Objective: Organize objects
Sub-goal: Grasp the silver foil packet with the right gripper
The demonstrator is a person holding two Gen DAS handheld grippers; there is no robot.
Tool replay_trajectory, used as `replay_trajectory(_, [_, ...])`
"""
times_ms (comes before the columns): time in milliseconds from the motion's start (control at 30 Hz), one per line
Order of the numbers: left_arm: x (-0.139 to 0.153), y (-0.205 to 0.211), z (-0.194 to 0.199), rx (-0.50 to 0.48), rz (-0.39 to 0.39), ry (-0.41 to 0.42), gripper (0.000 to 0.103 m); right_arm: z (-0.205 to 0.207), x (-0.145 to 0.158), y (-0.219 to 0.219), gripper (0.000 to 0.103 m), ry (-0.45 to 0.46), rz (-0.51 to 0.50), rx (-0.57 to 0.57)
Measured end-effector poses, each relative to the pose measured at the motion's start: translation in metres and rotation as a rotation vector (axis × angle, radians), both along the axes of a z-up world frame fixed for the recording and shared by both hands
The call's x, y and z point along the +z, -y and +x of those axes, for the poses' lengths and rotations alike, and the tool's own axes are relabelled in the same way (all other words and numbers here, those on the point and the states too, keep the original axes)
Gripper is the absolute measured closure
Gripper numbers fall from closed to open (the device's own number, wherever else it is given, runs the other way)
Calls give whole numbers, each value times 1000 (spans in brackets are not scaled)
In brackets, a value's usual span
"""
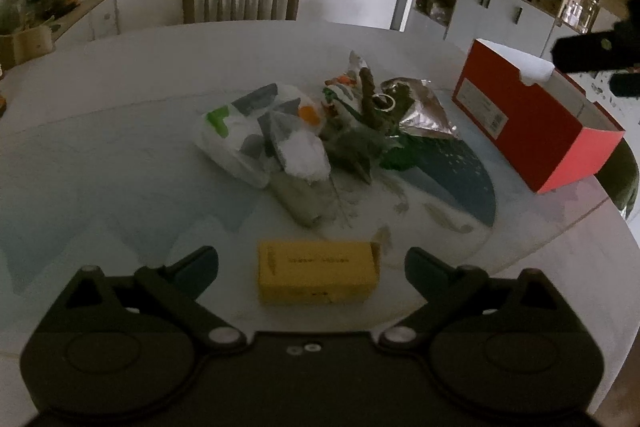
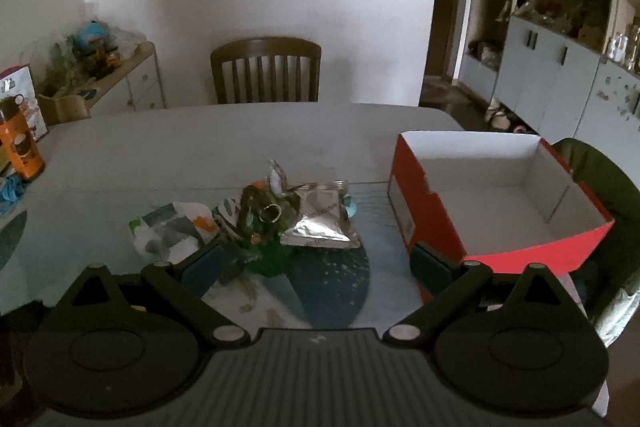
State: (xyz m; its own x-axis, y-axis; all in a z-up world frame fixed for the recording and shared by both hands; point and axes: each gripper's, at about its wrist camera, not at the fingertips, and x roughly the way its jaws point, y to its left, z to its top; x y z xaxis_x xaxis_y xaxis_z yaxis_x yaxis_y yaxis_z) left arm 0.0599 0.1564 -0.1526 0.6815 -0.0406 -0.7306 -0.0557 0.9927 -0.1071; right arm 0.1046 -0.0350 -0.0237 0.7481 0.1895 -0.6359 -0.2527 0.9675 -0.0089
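An open red box [image 1: 532, 119] is seen at the table's right side, well apart from the yellow carton [image 1: 318, 277], which is framed between the spread fingers of the left gripper [image 1: 312, 267], its long axis crosswise; the right gripper [image 2: 316, 263], also open and empty, is held nearer the box

Dim dining room, background only.
Wooden chair [image 2: 266, 70] behind round table [image 2: 200, 131]; cluttered sideboard [image 2: 132, 75] at left; orange canister [image 2: 20, 147] at table's left edge; cabinets [image 2: 560, 67] and doorway [image 2: 446, 27] at right.
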Motion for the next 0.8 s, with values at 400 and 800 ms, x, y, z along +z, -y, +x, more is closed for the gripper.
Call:
replay_trajectory(400, [-10, 8, 12, 26, 12, -28, 7, 58, -26, -4, 3, -50, -22, 16])
replay_trajectory(800, [-15, 19, 20, 76, 56, -72, 12, 133, -73, -2, 3, -127, -25, 65])
